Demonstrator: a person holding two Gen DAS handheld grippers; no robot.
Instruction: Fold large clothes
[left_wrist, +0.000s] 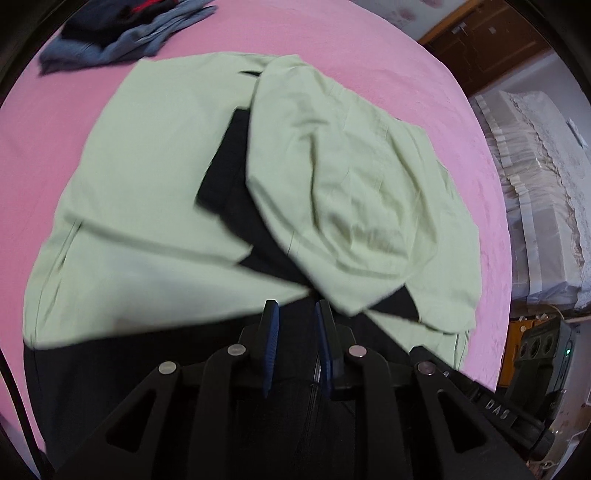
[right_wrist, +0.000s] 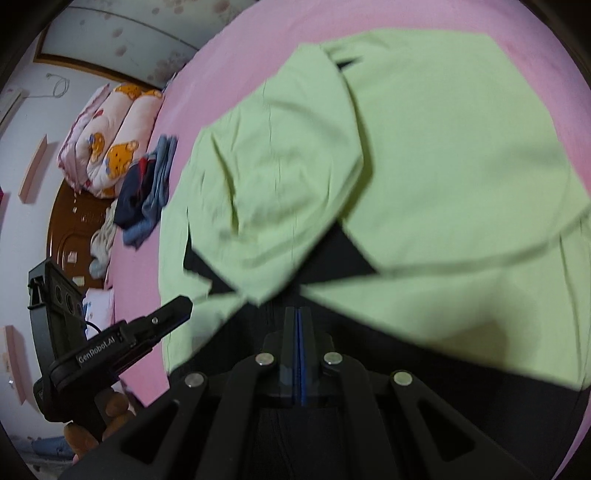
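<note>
Pink bedding covers the bed (left_wrist: 424, 70), on which a pale green jacket (left_wrist: 147, 177) with a dark lining is spread, its sleeves folded across the middle. Left gripper (left_wrist: 295, 310) is seen with jaws slightly parted, apparently holding nothing. Right gripper (right_wrist: 297, 314) is clenched, empty. Crumpled blue clothes (left_wrist: 122, 40) are piled beyond.

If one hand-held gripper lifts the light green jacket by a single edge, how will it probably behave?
The light green jacket will probably droop and bend, since its folded sleeve already lies in soft wrinkles. It seems thin and light for its size. It may drag over the pink bed sheet and lose its folds.
</note>
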